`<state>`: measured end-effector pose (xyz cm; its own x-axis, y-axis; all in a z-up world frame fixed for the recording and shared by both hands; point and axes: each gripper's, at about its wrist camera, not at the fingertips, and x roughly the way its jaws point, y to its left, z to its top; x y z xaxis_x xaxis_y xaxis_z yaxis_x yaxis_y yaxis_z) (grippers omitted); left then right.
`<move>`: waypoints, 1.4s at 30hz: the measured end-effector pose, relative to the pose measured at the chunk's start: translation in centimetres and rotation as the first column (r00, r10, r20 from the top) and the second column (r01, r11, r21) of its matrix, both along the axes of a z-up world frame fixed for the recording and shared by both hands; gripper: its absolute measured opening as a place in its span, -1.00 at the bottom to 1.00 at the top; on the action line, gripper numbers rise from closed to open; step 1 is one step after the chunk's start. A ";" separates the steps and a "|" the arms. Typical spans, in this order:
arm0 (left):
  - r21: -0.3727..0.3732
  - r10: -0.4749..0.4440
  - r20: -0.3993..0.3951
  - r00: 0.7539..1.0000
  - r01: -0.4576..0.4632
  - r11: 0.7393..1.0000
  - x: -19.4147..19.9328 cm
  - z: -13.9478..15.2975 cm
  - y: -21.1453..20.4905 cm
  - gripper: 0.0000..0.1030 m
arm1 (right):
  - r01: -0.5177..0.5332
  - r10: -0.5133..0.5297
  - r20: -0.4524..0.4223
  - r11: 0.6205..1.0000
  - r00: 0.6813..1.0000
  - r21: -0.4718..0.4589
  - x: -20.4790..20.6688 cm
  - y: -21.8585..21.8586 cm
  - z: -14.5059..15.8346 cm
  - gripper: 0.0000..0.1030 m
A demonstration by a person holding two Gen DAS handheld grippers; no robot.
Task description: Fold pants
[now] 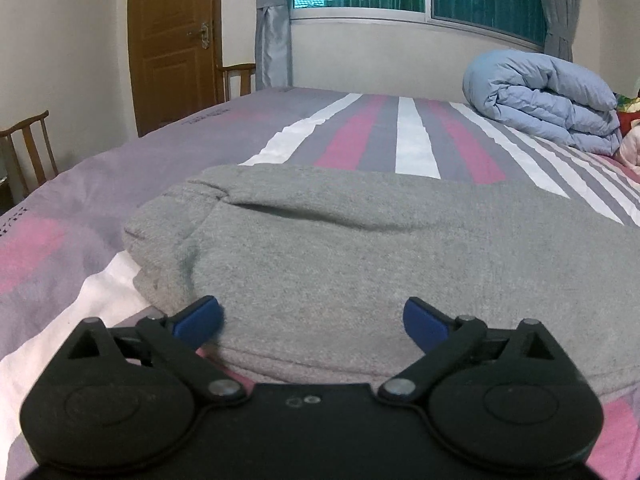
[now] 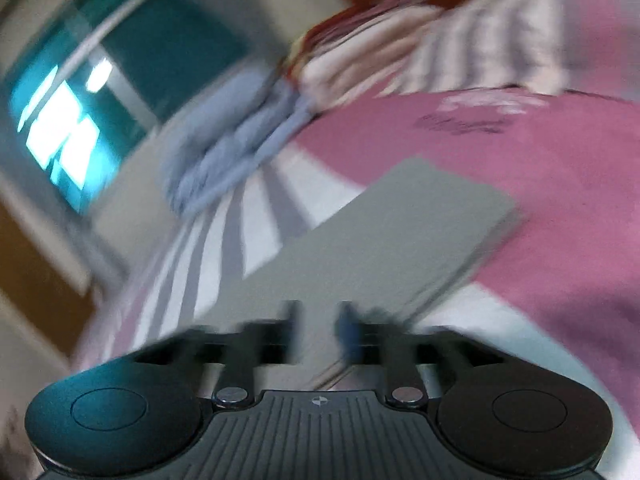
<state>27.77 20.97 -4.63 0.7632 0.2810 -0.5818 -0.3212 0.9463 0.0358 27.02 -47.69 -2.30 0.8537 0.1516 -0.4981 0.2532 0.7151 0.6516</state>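
Note:
Grey pants [image 1: 360, 240] lie folded in a thick pad on the striped bed sheet [image 1: 80, 184]. My left gripper [image 1: 312, 320] hovers over their near edge, open wide. Its blue pads [image 1: 200, 320] stand far apart above the cloth and grip nothing. The right wrist view is tilted and badly blurred. There a long flat grey band of the pants [image 2: 380, 232] runs away from my right gripper [image 2: 318, 328]. That gripper's fingers stand a small gap apart, with grey cloth showing through the gap. I see no pinch on it.
A rolled pale blue duvet [image 1: 548, 100] sits at the far right of the bed, below the window. Wooden chairs [image 1: 28, 152] and a brown door [image 1: 172, 40] stand to the left. Pink and striped bedding [image 2: 460, 52] is piled beyond the pants.

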 end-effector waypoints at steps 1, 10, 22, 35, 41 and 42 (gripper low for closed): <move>0.000 0.000 0.000 1.000 0.000 1.000 0.0 0.0 0.0 0.81 | 0.028 -0.028 0.012 0.999 1.000 0.033 -0.3 -1.0 -0.3 0.50; -0.004 -0.002 0.006 1.000 0.002 1.000 0.2 -0.1 0.0 0.84 | 0.123 -0.125 -0.007 0.961 0.992 0.248 -2.4 -6.1 -1.4 0.37; 0.000 -0.003 0.005 1.000 0.003 1.000 0.3 -0.2 -0.1 0.87 | 0.173 -0.156 -0.076 0.917 0.985 0.359 1.4 -9.7 -3.7 0.07; 0.004 -0.004 0.013 1.000 0.004 1.000 0.3 0.0 -0.1 0.88 | 0.067 -0.049 -0.109 0.983 0.993 0.169 3.1 -8.1 -4.6 -0.81; -0.010 0.152 0.187 0.971 -0.153 0.988 -3.1 2.7 2.2 0.88 | 0.032 -0.034 0.022 0.996 0.999 0.084 3.1 -4.6 0.4 -0.83; -0.031 0.188 0.202 0.961 -0.186 0.982 -3.7 2.9 2.9 0.88 | 0.009 -0.013 0.051 0.997 0.999 0.081 3.2 -3.7 1.3 -0.82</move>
<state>24.04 23.89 -1.72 0.8002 0.4246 -0.4235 -0.4921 0.8686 -0.0589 30.22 -51.37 -0.99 0.8796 0.1799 -0.4404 0.2259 0.6567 0.7195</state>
